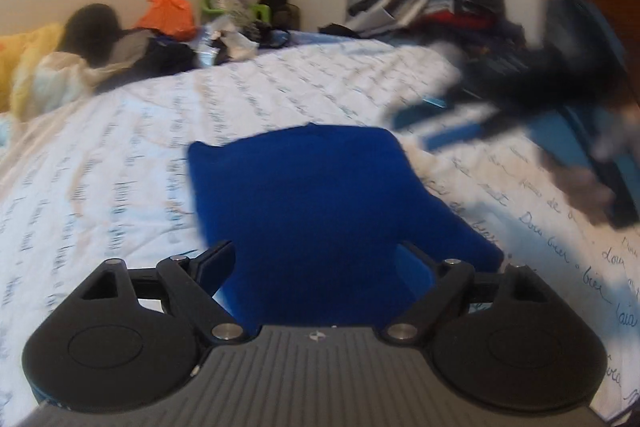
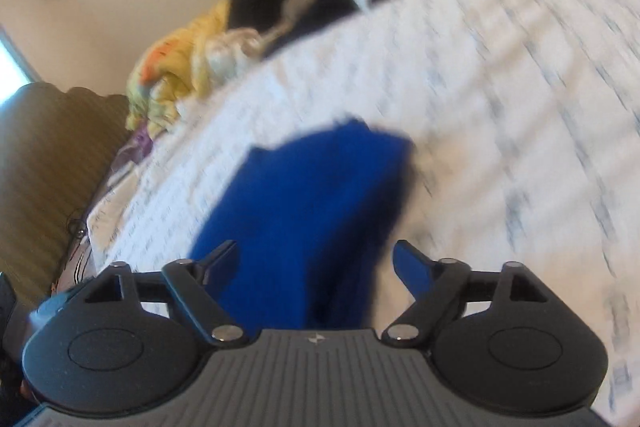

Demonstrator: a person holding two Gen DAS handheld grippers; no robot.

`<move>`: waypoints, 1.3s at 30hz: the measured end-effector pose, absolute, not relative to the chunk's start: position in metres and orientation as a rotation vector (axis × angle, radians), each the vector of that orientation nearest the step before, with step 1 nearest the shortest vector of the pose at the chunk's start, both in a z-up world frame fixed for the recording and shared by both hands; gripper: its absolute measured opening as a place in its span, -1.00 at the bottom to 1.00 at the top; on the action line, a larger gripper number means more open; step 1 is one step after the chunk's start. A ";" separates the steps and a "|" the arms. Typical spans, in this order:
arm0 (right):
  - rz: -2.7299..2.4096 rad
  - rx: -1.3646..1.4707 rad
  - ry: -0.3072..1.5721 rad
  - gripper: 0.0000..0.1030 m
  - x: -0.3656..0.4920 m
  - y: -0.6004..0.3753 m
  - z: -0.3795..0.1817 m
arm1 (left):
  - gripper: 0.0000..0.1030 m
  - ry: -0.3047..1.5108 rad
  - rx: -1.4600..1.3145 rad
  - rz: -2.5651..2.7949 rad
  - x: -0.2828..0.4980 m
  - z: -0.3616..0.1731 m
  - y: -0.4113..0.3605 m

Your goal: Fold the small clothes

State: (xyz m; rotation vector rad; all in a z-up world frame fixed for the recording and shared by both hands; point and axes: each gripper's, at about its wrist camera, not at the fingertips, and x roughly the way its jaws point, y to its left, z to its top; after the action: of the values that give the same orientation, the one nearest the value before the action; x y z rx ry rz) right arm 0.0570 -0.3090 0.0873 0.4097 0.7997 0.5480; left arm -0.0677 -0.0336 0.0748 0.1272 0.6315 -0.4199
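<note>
White script-printed bedspread [image 1: 280,95], clutter along far wall. Blue garment [image 1: 320,195] lies flat mid-bed. Left gripper [image 1: 316,263] above its near edge, jaws spread, empty. Right gripper [image 2: 314,263] likewise, jaws apart, holding nothing.

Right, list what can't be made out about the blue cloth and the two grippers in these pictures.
- Blue cloth: its near edge is hidden behind the left gripper body in the left wrist view, so any contact is unclear.
- Right wrist view: motion blur smears the cloth's outline and folds; the right gripper body covers its near end.
- Left wrist view: the right gripper is a dark smear, jaws unreadable.
- Writing on the bed sheet: mostly illegible.
</note>
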 end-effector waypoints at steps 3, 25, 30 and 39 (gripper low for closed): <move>0.557 0.300 0.836 0.63 0.100 -0.269 0.074 | 0.62 0.770 0.154 -0.416 -0.041 0.038 -0.055; 0.476 -0.021 0.839 0.64 0.058 -0.248 0.052 | 0.85 0.718 0.145 -0.427 -0.043 0.028 -0.058; 0.541 -0.037 0.806 0.66 0.028 -0.223 0.052 | 0.89 0.710 0.149 -0.427 -0.043 0.026 -0.059; 0.521 0.078 0.761 0.67 0.021 -0.206 0.063 | 0.85 0.657 0.015 -0.344 -0.082 0.053 -0.011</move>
State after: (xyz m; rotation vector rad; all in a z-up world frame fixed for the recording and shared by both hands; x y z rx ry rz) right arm 0.0211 -0.2062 0.0628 0.0780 0.7612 0.5211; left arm -0.0818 -0.0107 0.0534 0.0148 0.6575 -0.3440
